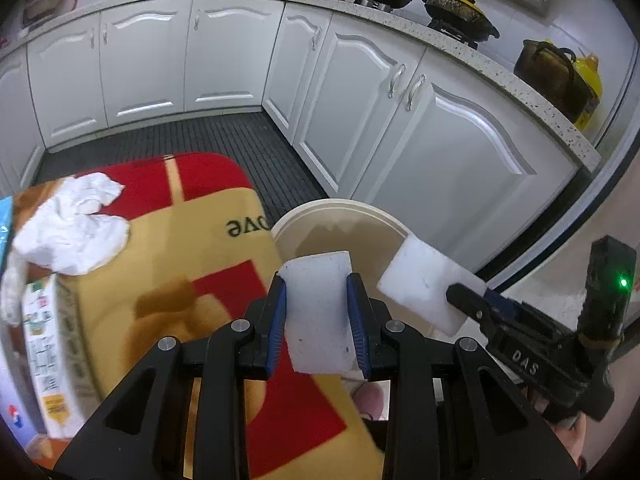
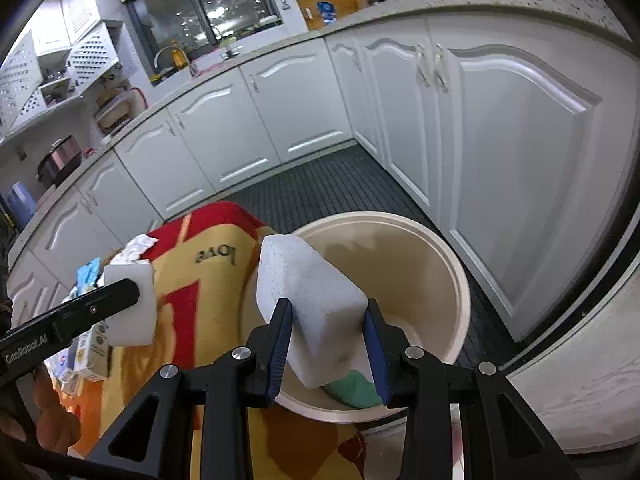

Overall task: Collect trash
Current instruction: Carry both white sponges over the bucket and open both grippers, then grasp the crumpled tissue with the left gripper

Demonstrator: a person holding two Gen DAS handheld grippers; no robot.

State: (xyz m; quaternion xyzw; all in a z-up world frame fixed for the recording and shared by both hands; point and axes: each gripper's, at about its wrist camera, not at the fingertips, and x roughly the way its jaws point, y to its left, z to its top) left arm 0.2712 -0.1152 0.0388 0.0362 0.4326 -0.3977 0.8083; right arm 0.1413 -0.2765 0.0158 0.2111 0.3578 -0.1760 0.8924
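A: What has the left gripper (image 1: 317, 314) got?

B: A white foam block (image 1: 318, 312), pinched between both blue pads. Its face is matte and faintly speckled, with squared edges, and it sits low in the middle of the left wrist view, in front of the rim of the cream bucket (image 1: 320, 210).

A: And the right gripper (image 2: 329, 346)?

B: Clamped on a second white block (image 2: 308, 304), chunkier and tilted, its far end rising toward the upper left. It hangs over the bucket's mouth. Low in the bucket lies something green (image 2: 352, 390), perhaps a cloth; the view is too blocked to say.

A: Anything else lying about?

B: A crumpled white tissue (image 1: 76, 220) on the red and yellow mat (image 1: 192, 256), left of centre, and a printed carton (image 1: 52, 352) at the left edge.
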